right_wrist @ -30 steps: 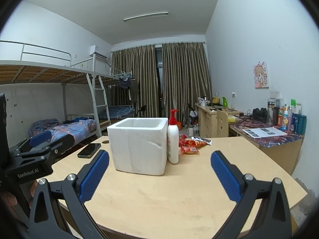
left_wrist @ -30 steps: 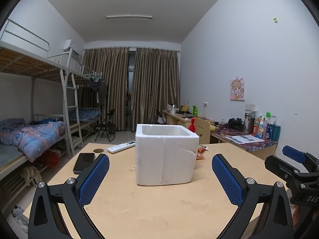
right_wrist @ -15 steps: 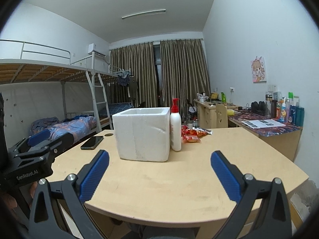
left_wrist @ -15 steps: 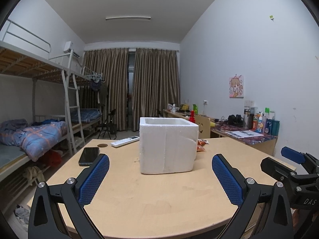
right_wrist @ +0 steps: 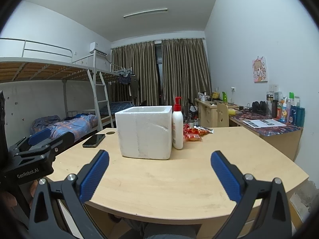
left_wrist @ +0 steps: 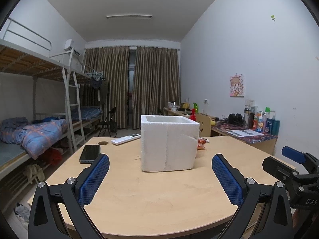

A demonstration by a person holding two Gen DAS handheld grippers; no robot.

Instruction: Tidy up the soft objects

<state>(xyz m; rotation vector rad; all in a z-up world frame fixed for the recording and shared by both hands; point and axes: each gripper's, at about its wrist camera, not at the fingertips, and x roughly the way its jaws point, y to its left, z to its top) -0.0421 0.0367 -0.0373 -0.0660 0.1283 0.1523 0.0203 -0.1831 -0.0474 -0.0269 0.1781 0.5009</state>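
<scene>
A: Both grippers hang over the near edge of the wooden table [left_wrist: 159,195], and nothing is between the fingers. The left gripper [left_wrist: 160,176] is spread wide, the right gripper [right_wrist: 159,173] just the same.

B: Dead centre sits the white foam box [left_wrist: 168,145], open at the top, grainy walls, a dent scored across its front. What can the left view offer that the right cannot?

A: A white remote control [left_wrist: 126,139] behind the box, lying flat. The right view hides that, but it shows a white pump bottle [right_wrist: 177,128] with a red top, upright and touching the box's right side.

B: And the soft goods?

A: Red snack packets [right_wrist: 192,134], crinkly, lying on the table behind the bottle; the left view catches only a sliver past the box corner.

B: A dark smartphone [left_wrist: 90,153] lies flat to the box's left. Any writing?

A: "GenRobot.AI" on the left gripper's body in the right view, "DAS" on the right one's body in the left view.
</scene>
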